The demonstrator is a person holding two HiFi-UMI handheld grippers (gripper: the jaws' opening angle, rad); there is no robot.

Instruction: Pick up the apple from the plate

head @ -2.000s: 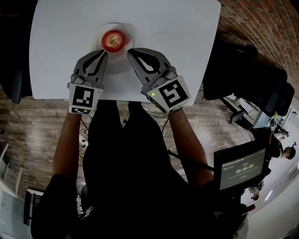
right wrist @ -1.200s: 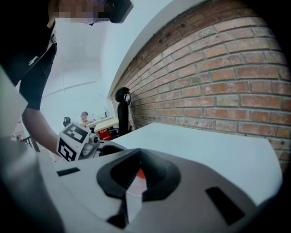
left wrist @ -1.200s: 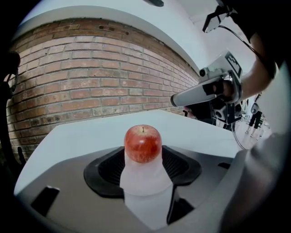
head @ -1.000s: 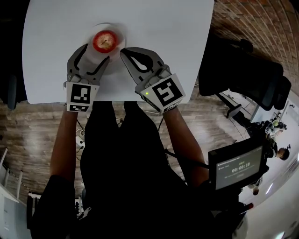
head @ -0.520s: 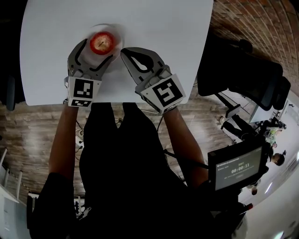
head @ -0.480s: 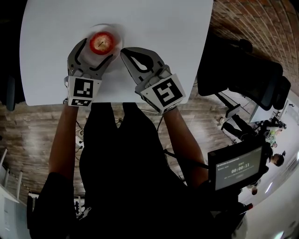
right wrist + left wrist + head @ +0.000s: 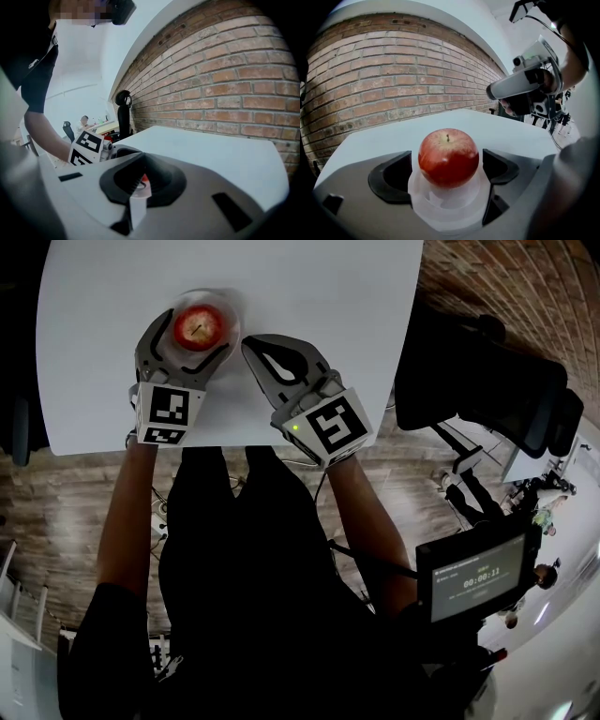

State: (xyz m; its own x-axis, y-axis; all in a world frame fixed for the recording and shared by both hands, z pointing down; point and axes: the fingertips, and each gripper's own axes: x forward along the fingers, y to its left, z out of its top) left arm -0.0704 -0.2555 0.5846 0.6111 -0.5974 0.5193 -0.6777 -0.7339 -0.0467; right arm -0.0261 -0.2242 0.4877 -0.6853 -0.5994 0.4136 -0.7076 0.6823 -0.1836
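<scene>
Left tool [image 7: 190,339] advanced, jaws just opening wide around apple [image 7: 448,157] on plate [image 7: 446,216], right tool [image 7: 255,345] closed, empty

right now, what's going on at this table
A person holds a gripper in each hand over a white table. The left gripper, whose jaws have just been opening, straddles the red apple on its plate without pinching it yet. The right gripper is shut, beside the plate.
</scene>
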